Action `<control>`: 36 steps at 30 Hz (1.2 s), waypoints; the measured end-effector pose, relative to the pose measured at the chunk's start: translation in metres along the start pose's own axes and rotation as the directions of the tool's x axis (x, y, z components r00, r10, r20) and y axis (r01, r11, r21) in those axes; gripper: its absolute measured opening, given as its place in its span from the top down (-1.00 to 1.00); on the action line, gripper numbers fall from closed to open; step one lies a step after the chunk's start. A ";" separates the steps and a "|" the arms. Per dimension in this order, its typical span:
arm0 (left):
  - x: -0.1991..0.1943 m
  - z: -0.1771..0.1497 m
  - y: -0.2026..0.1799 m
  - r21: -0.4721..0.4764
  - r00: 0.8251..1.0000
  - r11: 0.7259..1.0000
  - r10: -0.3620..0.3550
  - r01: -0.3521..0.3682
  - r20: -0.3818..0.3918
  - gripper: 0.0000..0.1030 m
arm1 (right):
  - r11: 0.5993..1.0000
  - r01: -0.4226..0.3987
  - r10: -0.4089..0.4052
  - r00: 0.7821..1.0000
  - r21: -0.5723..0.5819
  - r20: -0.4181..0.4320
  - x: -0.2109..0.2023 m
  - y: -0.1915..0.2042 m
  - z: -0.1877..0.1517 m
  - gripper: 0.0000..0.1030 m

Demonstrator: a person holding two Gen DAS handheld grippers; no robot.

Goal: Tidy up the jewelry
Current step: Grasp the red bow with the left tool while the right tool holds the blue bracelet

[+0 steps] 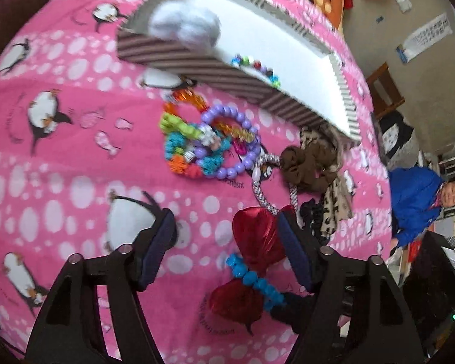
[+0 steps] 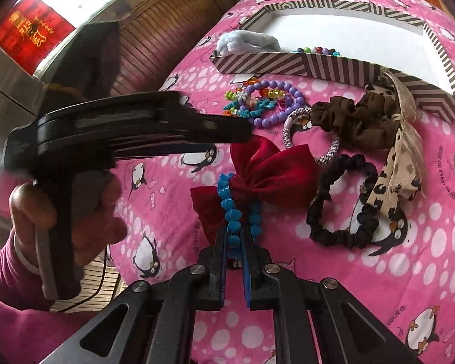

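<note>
L gripper (image 1: 227,236), lower centre of its view: jaws wide apart, holding nothing, red bow (image 1: 257,239) just beside its R finger. R gripper (image 2: 235,242), bottom centre: jaws nearly closed on blue bead bracelet (image 2: 230,209), which drapes over the bow's knot. Striped box (image 2: 333,66), upper right, contains a multicolour bead bracelet (image 2: 318,51); more bracelets and scrunchies lie in front of it on pink blanket (image 2: 379,288).

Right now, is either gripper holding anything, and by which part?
Right gripper pinches the blue bead bracelet at its near end. Left gripper is open over the red bow, holding nothing.

Pink penguin bedspread (image 1: 60,157), wooden slatted door (image 2: 166,24)
</note>
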State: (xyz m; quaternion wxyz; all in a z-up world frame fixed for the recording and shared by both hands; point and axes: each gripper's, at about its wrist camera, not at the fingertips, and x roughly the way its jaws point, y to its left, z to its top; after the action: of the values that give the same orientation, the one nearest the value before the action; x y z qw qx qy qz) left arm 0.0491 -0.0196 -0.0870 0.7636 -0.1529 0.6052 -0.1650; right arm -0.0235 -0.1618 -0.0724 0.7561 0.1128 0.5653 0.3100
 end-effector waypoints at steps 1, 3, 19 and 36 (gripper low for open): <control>0.004 0.000 -0.003 0.020 1.000 1.000 0.005 -0.005 -0.013 0.52 | 1.000 -0.004 0.004 1.000 0.002 0.001 0.000 0.000 -0.001 0.85; 0.014 0.000 -0.009 0.053 0.998 0.998 0.042 -0.040 -0.035 0.85 | 1.000 -0.011 0.010 1.000 0.006 0.008 -0.001 -0.001 -0.002 0.85; -0.030 0.016 0.031 -0.160 0.995 0.985 -0.049 0.062 0.087 1.00 | 0.996 -0.083 0.079 0.994 -0.045 -0.077 0.019 0.019 -0.013 0.85; -0.037 -0.015 0.036 -0.168 0.996 0.986 0.020 -0.006 0.081 -0.28 | 0.994 -0.065 0.058 0.995 0.085 0.086 -0.059 -0.023 -0.004 0.85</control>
State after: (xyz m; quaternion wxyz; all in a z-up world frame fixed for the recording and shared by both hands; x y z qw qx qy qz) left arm 0.0289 0.0287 -0.0742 0.7735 -0.2192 0.5859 -0.1020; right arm -0.0291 -0.2157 -0.0390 0.7633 0.1762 0.5427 0.3031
